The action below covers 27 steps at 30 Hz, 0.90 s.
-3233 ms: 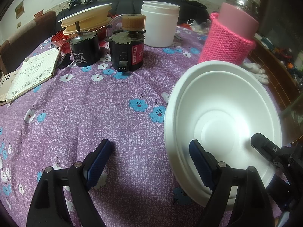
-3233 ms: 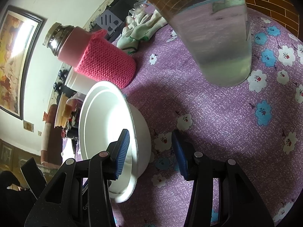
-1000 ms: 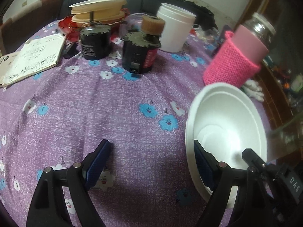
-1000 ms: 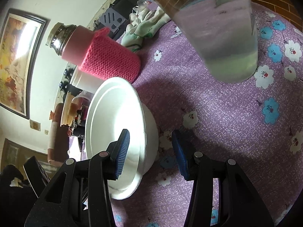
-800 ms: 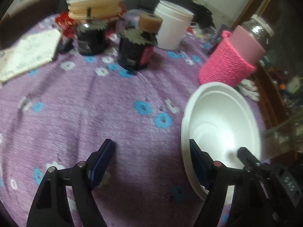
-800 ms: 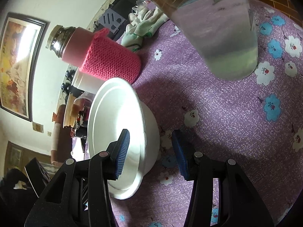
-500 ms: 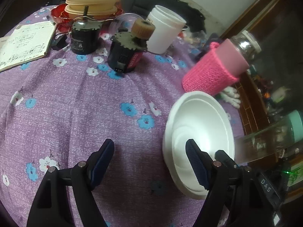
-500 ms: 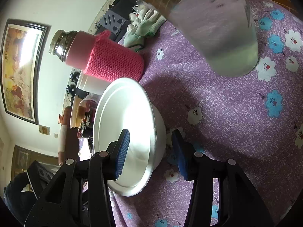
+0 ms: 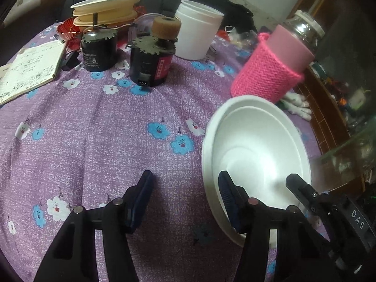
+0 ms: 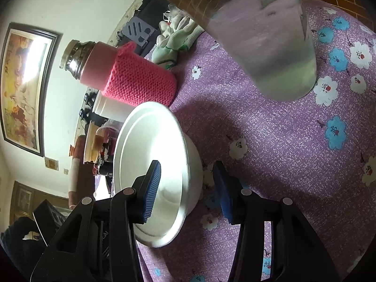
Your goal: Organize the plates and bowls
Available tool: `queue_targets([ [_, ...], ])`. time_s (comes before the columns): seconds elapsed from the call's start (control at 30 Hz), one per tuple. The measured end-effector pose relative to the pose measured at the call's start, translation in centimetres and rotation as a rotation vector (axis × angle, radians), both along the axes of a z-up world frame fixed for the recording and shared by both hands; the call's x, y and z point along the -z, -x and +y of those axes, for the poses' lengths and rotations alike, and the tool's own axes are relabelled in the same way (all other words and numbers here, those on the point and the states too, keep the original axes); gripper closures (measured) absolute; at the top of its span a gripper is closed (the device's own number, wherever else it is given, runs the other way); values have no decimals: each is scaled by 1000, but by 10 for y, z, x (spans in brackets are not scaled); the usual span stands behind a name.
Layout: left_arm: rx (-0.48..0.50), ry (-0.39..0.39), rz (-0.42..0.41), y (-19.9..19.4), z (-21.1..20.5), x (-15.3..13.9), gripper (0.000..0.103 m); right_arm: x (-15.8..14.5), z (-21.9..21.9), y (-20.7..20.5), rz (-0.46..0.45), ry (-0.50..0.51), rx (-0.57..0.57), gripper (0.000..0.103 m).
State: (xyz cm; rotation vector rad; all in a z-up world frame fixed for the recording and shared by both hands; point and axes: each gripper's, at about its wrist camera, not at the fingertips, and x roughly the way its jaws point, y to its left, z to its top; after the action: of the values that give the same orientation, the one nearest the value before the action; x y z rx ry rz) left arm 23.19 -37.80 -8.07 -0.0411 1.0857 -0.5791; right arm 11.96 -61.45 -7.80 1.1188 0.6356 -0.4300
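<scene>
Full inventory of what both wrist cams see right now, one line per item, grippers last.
white bowls: two, nested, white, right side of the cloth.
tablecloth: one, purple with blue and white flowers, over the table.
knit-sleeved bottle: one, pink, behind the bowls.
white tub: one, white, far centre.
black cylinders: two, black with toothed tops, far centre-left.
plate stack: one, cream, far left.
notebook: one, white pages, left edge.
gloves: white-green, behind the bottle.
clear jar: one, clear, right of the bowls.
framed picture: one, on the wall.
left gripper: closing, nothing between its jaws.
right gripper: straddles the bowls' rim.
</scene>
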Motion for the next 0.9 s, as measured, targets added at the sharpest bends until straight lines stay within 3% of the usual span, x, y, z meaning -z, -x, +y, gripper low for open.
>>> queue_targets([
  [0.6,-19,-90,-125,6,-8,-2,44,1,0,1,8,-7,0,57],
  [0.9,-19,-109,-126,7,-9,1,44,2,0,0,10,-8,-2,57],
])
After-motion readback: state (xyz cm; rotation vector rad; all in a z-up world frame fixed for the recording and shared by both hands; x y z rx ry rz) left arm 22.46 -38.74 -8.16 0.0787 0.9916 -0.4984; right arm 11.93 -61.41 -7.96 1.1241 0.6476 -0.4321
